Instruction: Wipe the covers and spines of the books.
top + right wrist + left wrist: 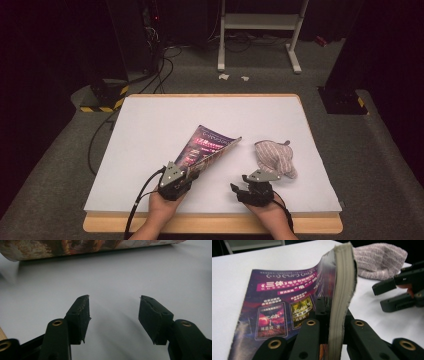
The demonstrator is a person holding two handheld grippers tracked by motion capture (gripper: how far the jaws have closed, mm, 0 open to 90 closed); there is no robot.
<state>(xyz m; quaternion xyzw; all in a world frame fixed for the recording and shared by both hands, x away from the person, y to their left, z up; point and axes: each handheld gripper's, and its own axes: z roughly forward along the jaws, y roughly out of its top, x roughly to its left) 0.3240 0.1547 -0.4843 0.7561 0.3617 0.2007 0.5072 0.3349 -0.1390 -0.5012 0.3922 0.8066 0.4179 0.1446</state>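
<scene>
firmly clamped: left gripper [332, 322] on magazine [287, 305]; right gripper [113, 317] half open, empty

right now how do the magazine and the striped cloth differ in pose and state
The magazine is clamped in the left tool, standing on edge and bent, with its cover glossy purple; the striped cloth lies crumpled and free, beside the open right tool. Both rest on the white table.

From my feed: striped grey cloth [275, 157] bunched on the white table [150, 125], white stand [260, 30] and cables [160, 60] on the floor behind.
</scene>
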